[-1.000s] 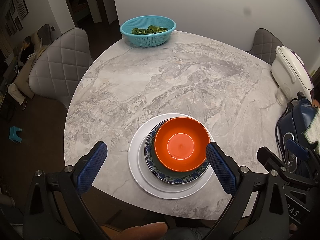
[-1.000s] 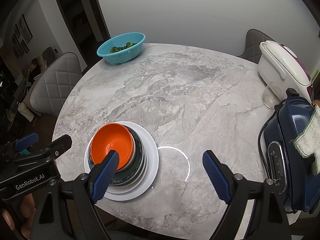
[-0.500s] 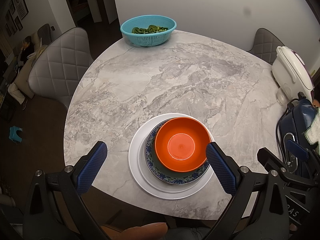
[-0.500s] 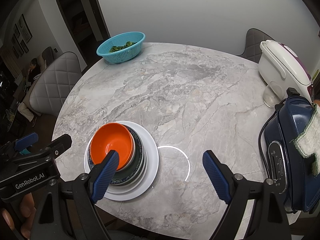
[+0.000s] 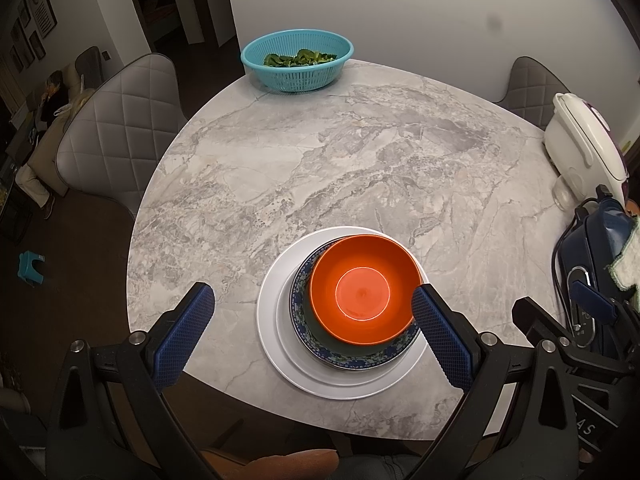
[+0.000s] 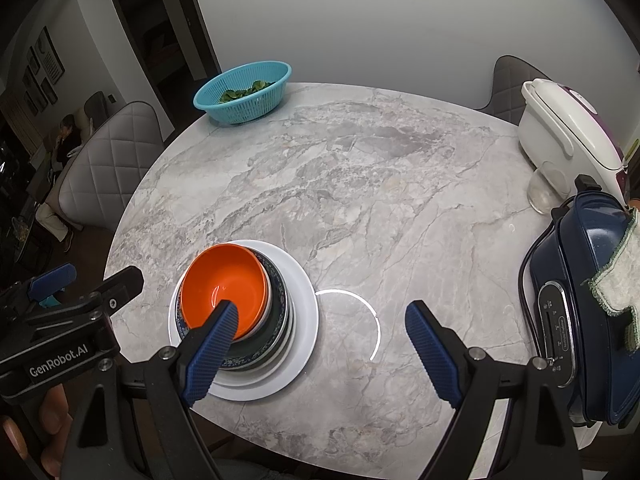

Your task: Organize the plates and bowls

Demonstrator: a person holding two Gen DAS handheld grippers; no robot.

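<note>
An orange bowl [image 5: 362, 288] sits in a dark bowl with a blue patterned rim [image 5: 304, 300], stacked on white plates [image 5: 276, 320] near the front edge of the round marble table [image 5: 320, 160]. The stack also shows in the right wrist view, with the orange bowl [image 6: 228, 280] on top of the white plate [image 6: 304, 312]. My left gripper [image 5: 312, 304] is open and empty, held above and in front of the stack. My right gripper [image 6: 320, 320] is open and empty, just right of the stack, above the table.
A teal colander of greens [image 5: 298, 60] stands at the table's far edge. A white rice cooker [image 6: 568, 128], a glass [image 6: 546, 192] and a dark blue appliance with a cloth [image 6: 588, 300] stand at the right. Grey padded chairs [image 5: 116, 136] surround the table.
</note>
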